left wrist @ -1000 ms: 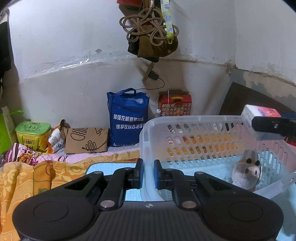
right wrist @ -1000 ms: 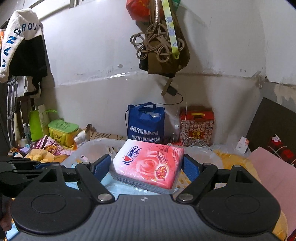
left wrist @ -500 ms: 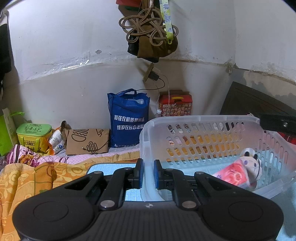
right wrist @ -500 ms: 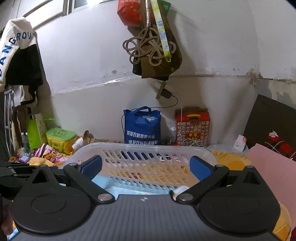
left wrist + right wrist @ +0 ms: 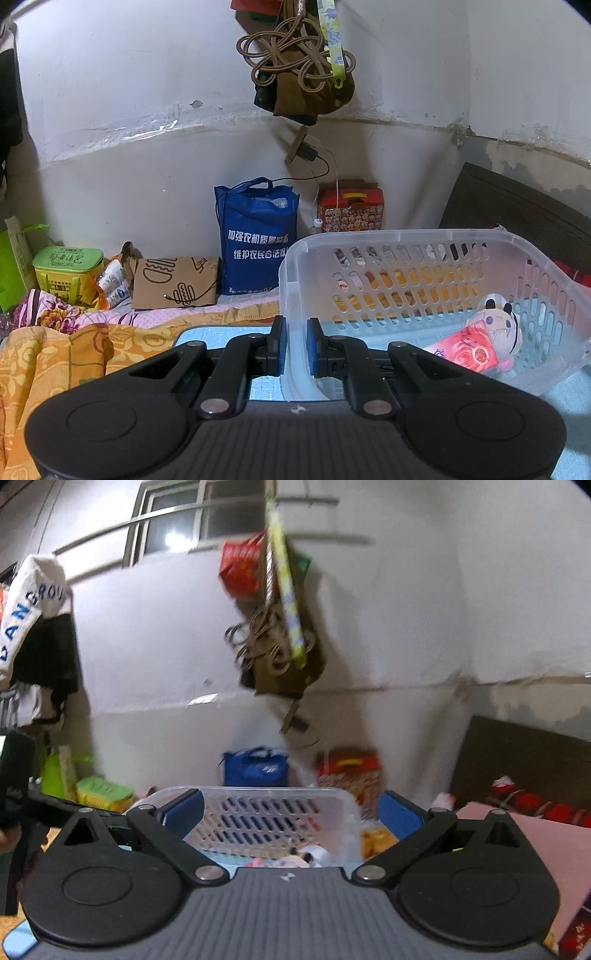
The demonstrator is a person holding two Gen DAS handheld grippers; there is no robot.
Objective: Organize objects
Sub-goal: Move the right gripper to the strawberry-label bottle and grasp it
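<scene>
Nearest in the left wrist view, the left gripper [image 5: 294, 343] has its blue pads pinched on the near-left wall of the translucent basket [image 5: 406, 236], the thin plastic sandwiched between them. Inside, toward the near-right corner, the red tissue pack [image 5: 463, 349] lies tilted, its long axis running from lower left up to upper right, the upper end leaning against a small plush toy [image 5: 498, 325] just behind it. The basket sits on a pale blue mat [image 5: 221, 332], with an orange patterned blanket [image 5: 55, 354] to the left. Further back along the wall stand a brown paper bag [image 5: 173, 282], a green box [image 5: 66, 271], a blue tote bag [image 5: 256, 236] and a red patterned box [image 5: 351, 206].

In the right wrist view, which is motion-blurred, the right gripper [image 5: 291, 812] has its fingers spread wide with nothing between the pads; the basket [image 5: 266, 805] lies ahead, and the pale shapes at its floor are probably the pack and toy, too smeared to separate.
</scene>
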